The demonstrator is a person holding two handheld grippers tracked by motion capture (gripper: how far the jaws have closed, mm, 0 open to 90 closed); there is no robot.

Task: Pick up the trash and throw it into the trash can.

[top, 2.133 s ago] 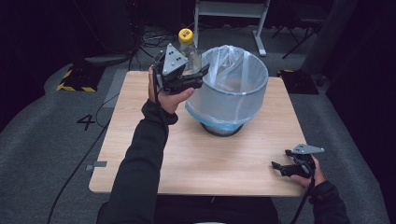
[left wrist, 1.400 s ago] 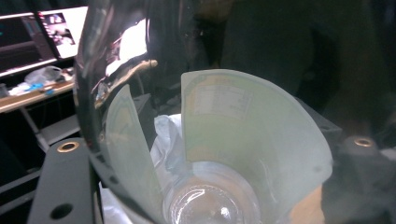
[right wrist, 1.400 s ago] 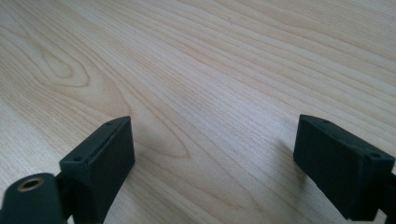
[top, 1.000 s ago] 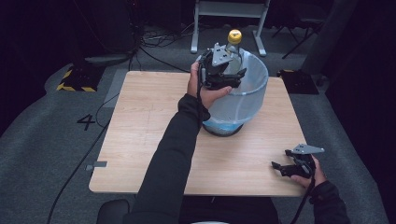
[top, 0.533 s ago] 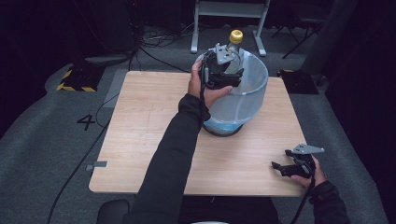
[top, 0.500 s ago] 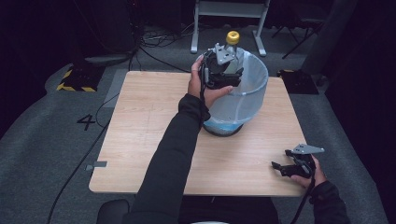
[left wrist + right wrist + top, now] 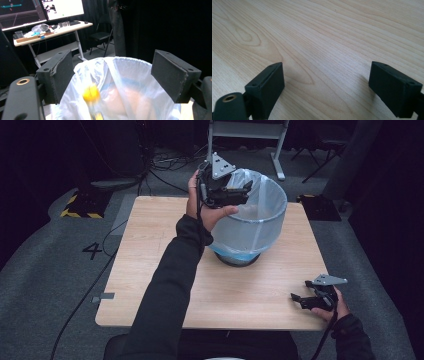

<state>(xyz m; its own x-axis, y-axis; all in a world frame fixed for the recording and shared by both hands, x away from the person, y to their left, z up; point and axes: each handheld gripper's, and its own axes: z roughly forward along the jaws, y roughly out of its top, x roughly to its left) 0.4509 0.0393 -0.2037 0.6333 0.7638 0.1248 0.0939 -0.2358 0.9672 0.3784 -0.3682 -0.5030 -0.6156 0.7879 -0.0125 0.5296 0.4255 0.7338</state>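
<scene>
Release done: left gripper (image 7: 239,195), jaws now wide and empty, hovers at the plastic-lined round bin's (image 7: 260,227) ten o'clock rim. Blurred yellow-capped bottle (image 7: 91,96) drops inside, so disposal looks finished. Right gripper (image 7: 302,300) rests agape at the pale wooden table's (image 7: 150,270) five o'clock.

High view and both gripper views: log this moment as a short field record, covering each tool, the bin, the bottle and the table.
left tool: held over the near rim of the bin, jaws open, nothing between them
right tool: low over the table's near right corner, jaws open and empty
bin: round, lined with a clear bag, standing on the far middle of the table
bottle: yellow-capped, blurred, inside the bag below the left tool's jaws
table: light wood, bare around the bin
</scene>
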